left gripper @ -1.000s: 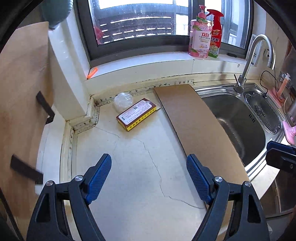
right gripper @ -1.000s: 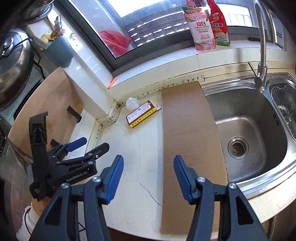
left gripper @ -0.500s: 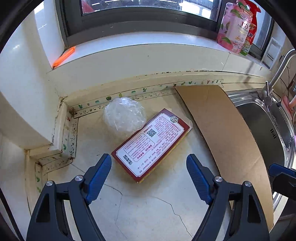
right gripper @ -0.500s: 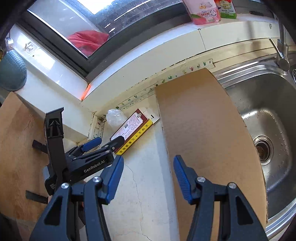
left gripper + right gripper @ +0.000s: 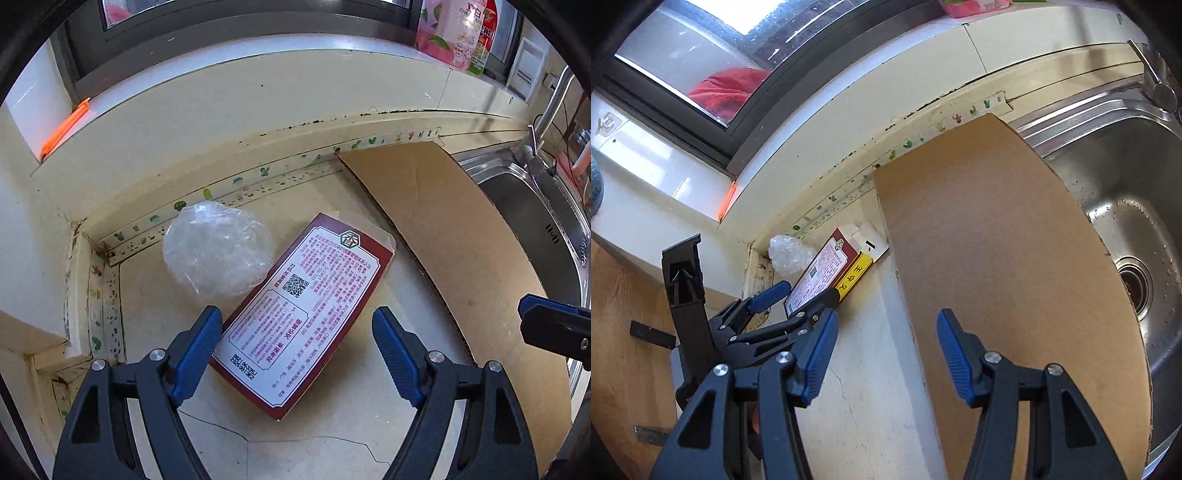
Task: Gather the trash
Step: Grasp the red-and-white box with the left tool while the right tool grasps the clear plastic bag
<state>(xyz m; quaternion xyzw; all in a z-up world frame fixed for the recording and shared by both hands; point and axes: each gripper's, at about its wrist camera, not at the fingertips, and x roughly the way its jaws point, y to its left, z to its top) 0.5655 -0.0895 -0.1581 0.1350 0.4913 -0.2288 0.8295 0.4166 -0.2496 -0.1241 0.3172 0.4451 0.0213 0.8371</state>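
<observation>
A flat dark-red box (image 5: 306,306) with a white printed label lies on the cream counter, and a crumpled clear plastic wad (image 5: 218,251) touches its far left side. My left gripper (image 5: 297,354) is open, its blue pads straddling the box's near end; the right pad stands clear of the box. The right wrist view shows the same left gripper (image 5: 799,297) at the box (image 5: 827,273), with the plastic wad (image 5: 788,253) behind. My right gripper (image 5: 886,354) is open over the left edge of a brown cardboard sheet (image 5: 997,277), gripping nothing.
The cardboard sheet (image 5: 461,240) lies partly over the steel sink (image 5: 1126,221). A tap (image 5: 535,140) stands at the back right. Bottles (image 5: 454,33) stand on the window ledge. A wall corner (image 5: 55,295) closes the left side. The counter (image 5: 295,443) is cracked.
Both grippers have come forward and down toward the back corner. The box and plastic wad now fill the left wrist view, with the box's near end between the left pads. Jaw widths unchanged.
</observation>
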